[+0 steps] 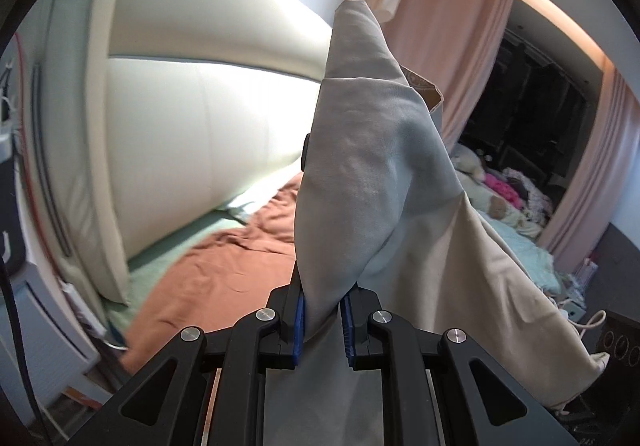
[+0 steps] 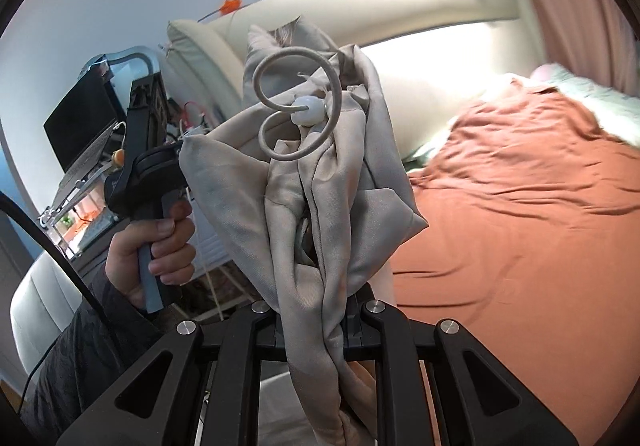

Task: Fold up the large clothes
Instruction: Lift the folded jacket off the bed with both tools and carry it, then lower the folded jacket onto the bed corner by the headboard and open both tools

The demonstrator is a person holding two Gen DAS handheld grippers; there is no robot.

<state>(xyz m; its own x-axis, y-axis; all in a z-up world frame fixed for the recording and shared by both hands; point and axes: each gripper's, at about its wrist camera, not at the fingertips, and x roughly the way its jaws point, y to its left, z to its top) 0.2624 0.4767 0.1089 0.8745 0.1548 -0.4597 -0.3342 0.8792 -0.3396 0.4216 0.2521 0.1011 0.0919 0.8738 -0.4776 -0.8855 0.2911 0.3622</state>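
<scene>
Right wrist view is showing both the right gripper [image 2: 316, 310] and the left gripper [image 1: 324, 310] clamping the beige garment [image 2: 320, 166], whose dangling drawstring [image 2: 296, 102] could be snagging.

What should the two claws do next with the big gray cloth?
Probably pull apart sideways to spread it. The left claw and right claw are both shut on the gray garment, which hangs bunched in the air, its drawstring curled. It likely needs stretching flat before being lowered onto the orange bedsheet.
</scene>
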